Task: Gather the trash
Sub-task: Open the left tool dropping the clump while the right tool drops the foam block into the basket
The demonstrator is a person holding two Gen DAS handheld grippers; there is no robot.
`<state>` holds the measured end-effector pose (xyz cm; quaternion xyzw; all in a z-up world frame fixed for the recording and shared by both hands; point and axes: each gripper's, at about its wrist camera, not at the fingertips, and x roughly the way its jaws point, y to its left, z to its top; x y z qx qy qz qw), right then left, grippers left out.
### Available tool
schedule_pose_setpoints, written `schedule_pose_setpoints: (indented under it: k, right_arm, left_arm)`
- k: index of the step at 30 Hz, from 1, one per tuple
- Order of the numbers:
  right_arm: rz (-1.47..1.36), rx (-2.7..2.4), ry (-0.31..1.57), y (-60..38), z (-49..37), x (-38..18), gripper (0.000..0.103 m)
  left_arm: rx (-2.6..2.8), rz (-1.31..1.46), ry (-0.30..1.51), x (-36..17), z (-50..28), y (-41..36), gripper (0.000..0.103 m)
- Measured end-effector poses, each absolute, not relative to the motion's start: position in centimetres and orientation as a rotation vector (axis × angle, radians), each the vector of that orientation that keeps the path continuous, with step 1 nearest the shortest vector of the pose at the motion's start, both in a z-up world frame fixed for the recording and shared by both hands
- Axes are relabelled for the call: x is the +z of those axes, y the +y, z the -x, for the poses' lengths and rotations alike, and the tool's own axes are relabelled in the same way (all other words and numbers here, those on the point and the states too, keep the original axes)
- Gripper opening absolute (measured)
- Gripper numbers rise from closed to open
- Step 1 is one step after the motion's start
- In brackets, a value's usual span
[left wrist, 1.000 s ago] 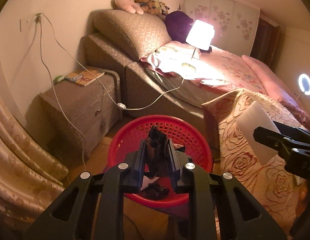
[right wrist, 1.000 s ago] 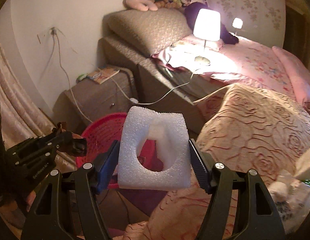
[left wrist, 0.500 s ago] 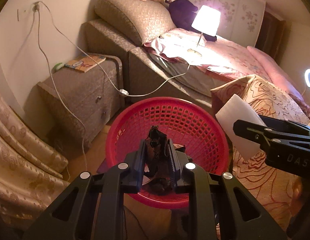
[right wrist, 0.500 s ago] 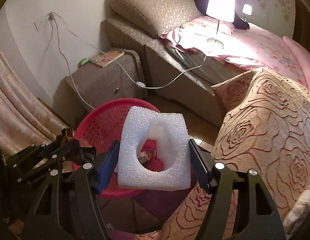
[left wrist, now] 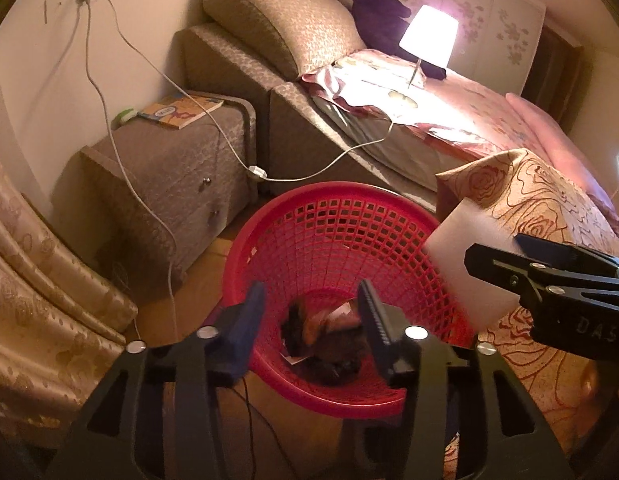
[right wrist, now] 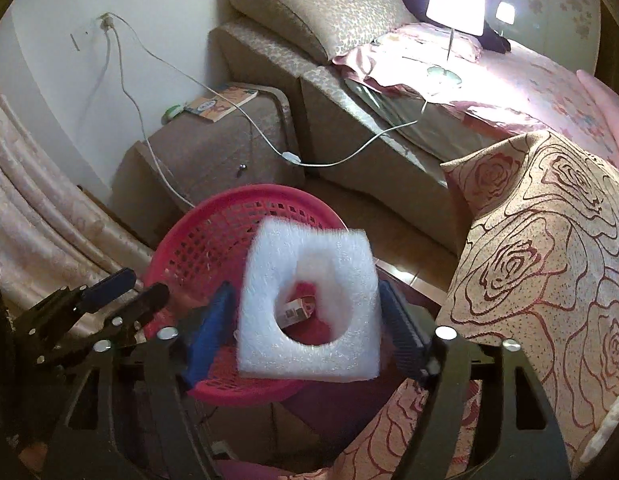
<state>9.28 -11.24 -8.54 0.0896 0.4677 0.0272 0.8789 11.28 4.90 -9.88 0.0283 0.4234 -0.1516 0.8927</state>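
White foam [right wrist: 309, 308] with a hole, tilted over red basket [left wrist: 341, 232]; dark scraps [left wrist: 329, 344] in basket bottom.

Changes, for your record: your left gripper [left wrist: 311, 326], earlier clamped on a dark scrap, now has jaws opening and empty; dark scrap [left wrist: 329, 344] lies inside the red basket [left wrist: 329, 236]. Your right gripper [right wrist: 309, 320] jaws are opening; white foam piece [right wrist: 309, 312] slips free between them above the basket.

The white foam piece [right wrist: 309, 304] is motion-blurred at its edges and hides most of the red basket's [right wrist: 197, 240] bottom. Dark trash [left wrist: 329, 344] there is too dim and smeared to identify. The lamp shade [right wrist: 455, 0] is overexposed.
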Motion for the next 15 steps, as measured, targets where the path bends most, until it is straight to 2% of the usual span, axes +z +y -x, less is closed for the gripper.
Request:
schedule_pose_setpoints:
  k: [3, 15]
  right_arm:
    - [-0.194, 0.053, 0.970, -11.3, -9.2, -8.5, 0.077]
    - [-0.217, 0.005, 0.949, -12.5, -7.2, -7.9, 0.078]
  left_arm:
    - [-0.312, -0.056, 0.870, -9.8, -11.2, 5.0, 0.061]
    - [-0.275, -0.047, 0.840, -8.8, -11.2, 5.6, 0.070]
